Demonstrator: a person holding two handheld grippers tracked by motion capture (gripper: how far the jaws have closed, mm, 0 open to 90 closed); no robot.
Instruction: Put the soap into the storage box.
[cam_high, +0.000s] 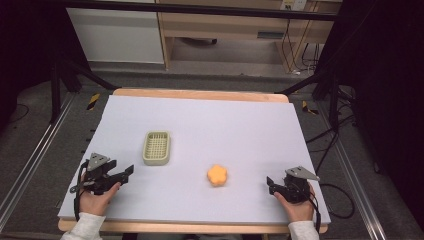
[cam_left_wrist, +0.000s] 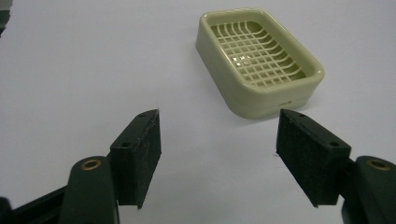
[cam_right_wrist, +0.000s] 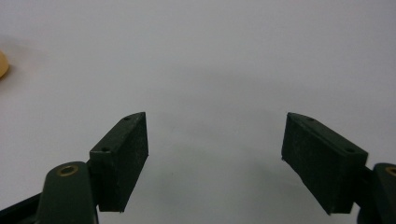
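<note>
A pale green slotted soap dish (cam_high: 146, 149) lies left of the table's middle, nothing in it. An orange flower-shaped piece (cam_high: 217, 175) rests on the sheet to its right, nearer the front. My left gripper (cam_high: 128, 173) sits at the front left, pointing toward the dish. In the left gripper view its jaws (cam_left_wrist: 217, 135) stand apart with nothing between them, and the dish (cam_left_wrist: 243, 100) lies just beyond them. My right gripper (cam_high: 270, 183) rests at the front right, right of the orange piece. Its jaws (cam_right_wrist: 215, 135) are also apart over bare sheet, with the orange piece's edge (cam_right_wrist: 2, 64) at far left.
A pale lilac sheet (cam_high: 225, 125) covers the wooden table. Black frame legs and cables stand on the floor at both sides and behind, with wooden furniture beyond the far edge.
</note>
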